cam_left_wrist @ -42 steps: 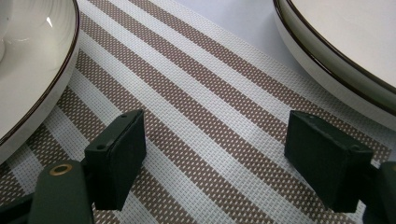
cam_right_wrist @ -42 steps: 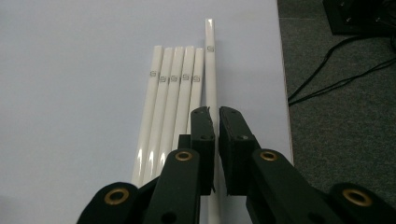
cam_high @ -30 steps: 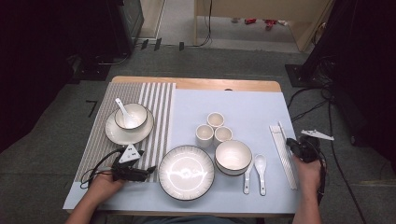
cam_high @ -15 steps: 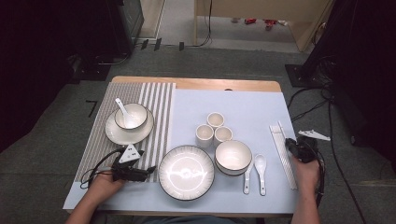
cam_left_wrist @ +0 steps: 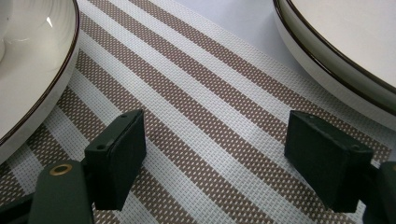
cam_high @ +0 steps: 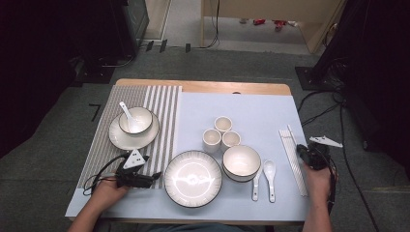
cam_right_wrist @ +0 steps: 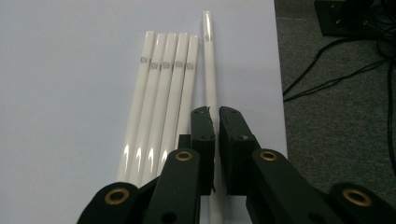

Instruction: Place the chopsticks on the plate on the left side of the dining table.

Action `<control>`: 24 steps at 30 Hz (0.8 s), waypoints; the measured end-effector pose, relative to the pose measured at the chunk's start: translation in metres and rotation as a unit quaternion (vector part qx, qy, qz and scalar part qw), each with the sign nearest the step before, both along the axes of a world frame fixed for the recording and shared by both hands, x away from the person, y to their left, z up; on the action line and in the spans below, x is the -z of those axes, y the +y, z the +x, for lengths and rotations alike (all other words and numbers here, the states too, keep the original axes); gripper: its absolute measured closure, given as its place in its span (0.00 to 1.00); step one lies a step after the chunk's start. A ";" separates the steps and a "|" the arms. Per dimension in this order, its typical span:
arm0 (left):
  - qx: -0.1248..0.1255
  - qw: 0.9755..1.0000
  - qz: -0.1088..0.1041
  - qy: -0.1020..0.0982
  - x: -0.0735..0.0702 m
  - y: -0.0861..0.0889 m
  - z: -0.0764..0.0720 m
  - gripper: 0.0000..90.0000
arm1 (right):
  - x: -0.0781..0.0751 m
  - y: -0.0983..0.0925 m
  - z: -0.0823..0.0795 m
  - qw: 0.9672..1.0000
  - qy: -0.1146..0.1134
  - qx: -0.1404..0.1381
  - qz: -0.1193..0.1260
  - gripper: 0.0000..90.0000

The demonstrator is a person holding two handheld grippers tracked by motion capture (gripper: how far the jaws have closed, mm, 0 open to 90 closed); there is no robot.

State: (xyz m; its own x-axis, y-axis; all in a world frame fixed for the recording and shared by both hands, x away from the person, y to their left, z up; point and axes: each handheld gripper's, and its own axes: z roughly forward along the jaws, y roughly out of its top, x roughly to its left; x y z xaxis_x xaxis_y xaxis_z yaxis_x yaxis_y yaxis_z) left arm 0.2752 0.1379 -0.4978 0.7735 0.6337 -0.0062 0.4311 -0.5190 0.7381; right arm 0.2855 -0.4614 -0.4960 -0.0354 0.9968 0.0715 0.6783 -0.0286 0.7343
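My right gripper (cam_right_wrist: 216, 122) (cam_high: 304, 151) sits at the table's right edge, shut on a single white chopstick (cam_right_wrist: 208, 60) that runs between its jaws. The jaws have just squeezed slightly tighter on it. Several more white chopsticks (cam_right_wrist: 161, 93) (cam_high: 291, 154) lie side by side just left of it on the pale blue mat (cam_right_wrist: 70, 93). My left gripper (cam_left_wrist: 215, 154) (cam_high: 155, 177) rests low over the striped placemat (cam_left_wrist: 201, 93) (cam_high: 162, 104). It is open, with nothing between its pads. A saucer's rim (cam_left_wrist: 32, 70) is on its left and the large plate's rim (cam_left_wrist: 336, 56) on its right.
On the placemat a bowl with a spoon (cam_high: 135, 120) sits on a saucer. The large plate (cam_high: 192, 178), an empty bowl (cam_high: 241, 161), three small cups (cam_high: 223, 124) and two white spoons (cam_high: 269, 176) crowd the mat's middle. Cables lie on the floor right of the table (cam_right_wrist: 336, 79).
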 end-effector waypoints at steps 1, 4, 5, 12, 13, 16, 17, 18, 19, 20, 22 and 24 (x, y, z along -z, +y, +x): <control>0.000 1.000 0.000 0.000 0.000 0.000 0.000 0.24 | -0.001 0.000 0.000 1.000 -0.001 0.002 0.006 0.95; 0.000 1.000 -0.001 0.000 0.000 0.000 0.000 0.24 | -0.002 0.000 0.001 1.000 0.000 0.001 0.011 0.95; -0.001 1.000 -0.001 0.001 0.000 0.000 0.000 0.24 | -0.003 0.000 0.001 1.000 -0.001 0.000 0.010 0.95; -0.001 1.000 -0.002 0.001 0.000 0.000 0.000 0.24 | -0.006 -0.001 0.000 1.000 0.000 -0.002 0.020 0.95; -0.001 1.000 -0.001 0.001 0.000 0.000 0.000 0.24 | -0.007 -0.001 0.000 1.000 0.001 -0.003 0.021 0.95; 0.000 1.000 0.000 0.000 0.000 0.000 0.000 0.23 | -0.008 0.001 0.000 1.000 0.006 -0.007 0.018 0.95; 0.000 1.000 0.000 0.000 0.000 0.000 0.000 0.23 | -0.009 0.002 -0.001 1.000 0.007 -0.008 0.019 0.95; 0.000 1.000 0.000 0.000 0.000 0.000 0.000 0.24 | -0.010 0.002 -0.001 1.000 0.007 -0.009 0.019 0.95; 0.000 1.000 0.000 0.000 0.000 0.000 0.000 0.24 | -0.010 0.002 -0.001 1.000 0.007 -0.011 0.018 0.95; 0.000 1.000 0.000 0.000 0.000 0.000 0.000 0.24 | -0.011 0.003 -0.001 1.000 0.008 -0.010 0.017 0.95; -0.001 1.000 -0.001 0.000 0.000 0.000 0.000 0.24 | -0.011 0.004 -0.001 1.000 0.011 -0.010 0.017 0.95; -0.001 1.000 -0.001 0.000 0.000 0.000 0.000 0.24 | -0.012 0.004 -0.001 1.000 0.010 -0.013 0.017 0.95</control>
